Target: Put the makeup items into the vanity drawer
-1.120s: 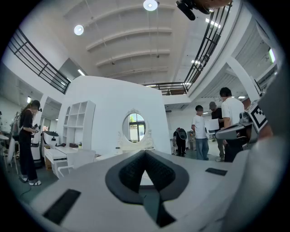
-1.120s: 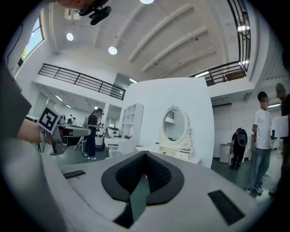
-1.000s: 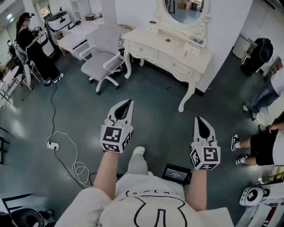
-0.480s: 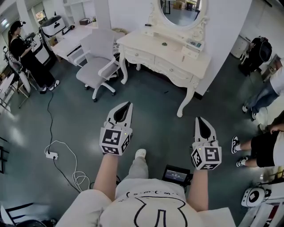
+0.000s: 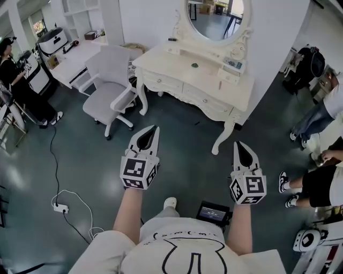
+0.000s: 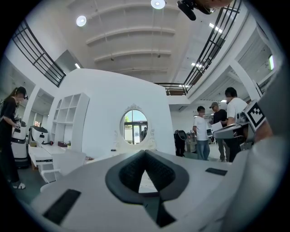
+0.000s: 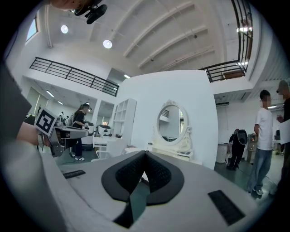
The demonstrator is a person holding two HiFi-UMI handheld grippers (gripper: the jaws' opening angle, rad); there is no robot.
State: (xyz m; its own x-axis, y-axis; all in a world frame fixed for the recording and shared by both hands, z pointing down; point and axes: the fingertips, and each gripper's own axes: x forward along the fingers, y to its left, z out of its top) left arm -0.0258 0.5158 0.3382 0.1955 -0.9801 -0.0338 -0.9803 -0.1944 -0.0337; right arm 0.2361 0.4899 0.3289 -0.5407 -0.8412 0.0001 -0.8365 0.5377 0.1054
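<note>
Facing the vanity, my left claw (image 5: 155,129) and right claw (image 5: 238,144) are both clenched on nothing.
Vanity counter (image 5: 214,80) at twelve o'clock; chair (image 5: 107,80) at ten; bystander (image 5: 317,182) at three.

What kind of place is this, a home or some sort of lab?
Probably a lab or studio hall, not a home: the vanity table with oval mirror backs onto a freestanding white wall, beside an office chair, under balcony railings.

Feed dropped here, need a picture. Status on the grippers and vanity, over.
Left hand-held gripper shut, empty; right hand-held gripper same. Vanity ahead, drawers closed, small items on top. Office chair off its left end, not in the way.
</note>
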